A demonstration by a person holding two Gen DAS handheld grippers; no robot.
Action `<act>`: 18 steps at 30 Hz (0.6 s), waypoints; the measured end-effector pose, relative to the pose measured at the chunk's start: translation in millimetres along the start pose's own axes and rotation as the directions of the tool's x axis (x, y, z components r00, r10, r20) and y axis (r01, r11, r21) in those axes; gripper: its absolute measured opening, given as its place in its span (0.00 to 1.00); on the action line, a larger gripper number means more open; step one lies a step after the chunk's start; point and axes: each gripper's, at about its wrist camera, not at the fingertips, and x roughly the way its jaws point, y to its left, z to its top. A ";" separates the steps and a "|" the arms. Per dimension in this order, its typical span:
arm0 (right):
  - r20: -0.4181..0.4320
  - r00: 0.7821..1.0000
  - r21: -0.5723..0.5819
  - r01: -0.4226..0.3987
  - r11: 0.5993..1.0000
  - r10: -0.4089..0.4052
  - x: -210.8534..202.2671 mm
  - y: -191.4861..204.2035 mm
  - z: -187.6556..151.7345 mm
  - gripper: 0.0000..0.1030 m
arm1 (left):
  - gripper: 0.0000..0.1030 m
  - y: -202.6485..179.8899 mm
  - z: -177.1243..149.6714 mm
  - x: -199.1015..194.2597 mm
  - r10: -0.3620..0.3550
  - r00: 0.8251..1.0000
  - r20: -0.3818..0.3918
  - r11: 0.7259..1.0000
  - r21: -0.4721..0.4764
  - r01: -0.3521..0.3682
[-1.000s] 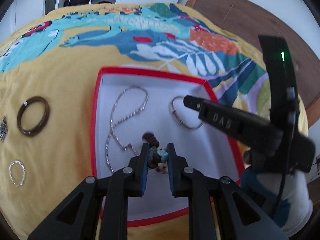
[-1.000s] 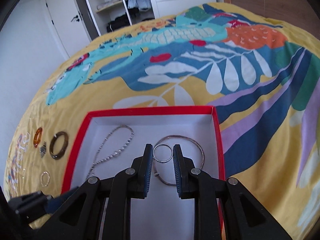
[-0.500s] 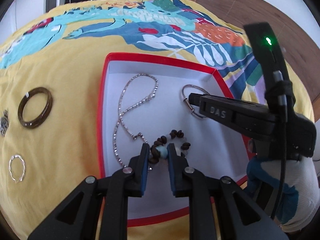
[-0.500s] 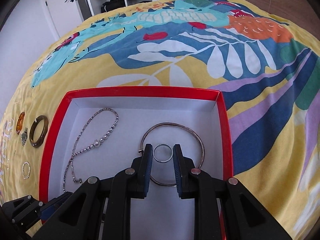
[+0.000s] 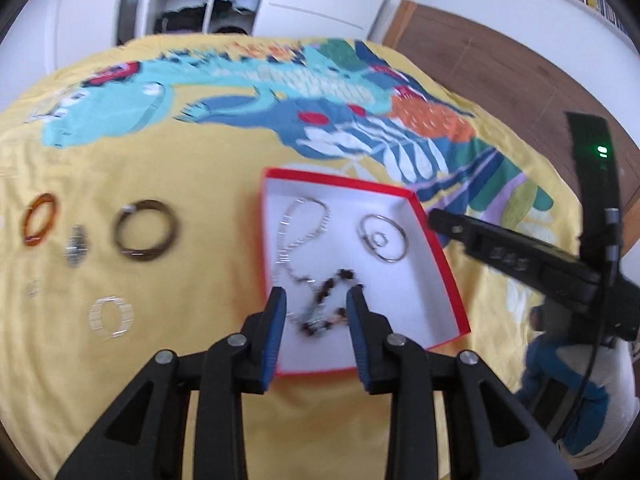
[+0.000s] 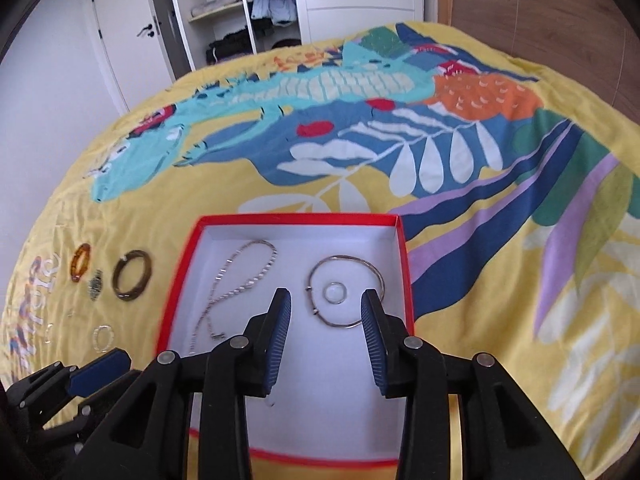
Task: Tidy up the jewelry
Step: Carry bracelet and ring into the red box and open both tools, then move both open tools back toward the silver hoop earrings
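Note:
A red box with a white inside lies on the yellow bedspread. In it lie a silver chain, a thin bangle, a small ring inside the bangle, and a dark bead bracelet. My left gripper is open above the bead bracelet. My right gripper is open above the ring and bangle. Both are empty.
Left of the box on the bedspread lie a brown bangle, an amber ring, a small dark ornament and a clear ring. A wardrobe stands beyond the bed.
My left gripper let go of the bead bracelet into the box, opened and pulled back. My right gripper let go of the small ring inside the bangle, opened and rose.

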 end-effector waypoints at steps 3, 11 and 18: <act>0.036 0.999 -0.009 -0.026 1.000 0.026 -26.2 20.7 -3.2 0.38 | 0.29 20.9 -7.7 -30.7 0.056 0.998 0.008 0.998 -0.002 -0.056; 0.082 0.987 -0.094 -0.130 0.987 0.138 -76.9 105.6 -27.5 0.43 | 0.29 101.3 -45.4 -108.5 0.223 0.973 0.050 0.973 -0.070 -0.220; 0.074 0.977 -0.163 -0.184 0.969 0.198 -95.7 166.7 -47.9 0.44 | 0.34 164.7 -77.4 -162.3 0.326 0.942 0.076 0.939 -0.147 -0.312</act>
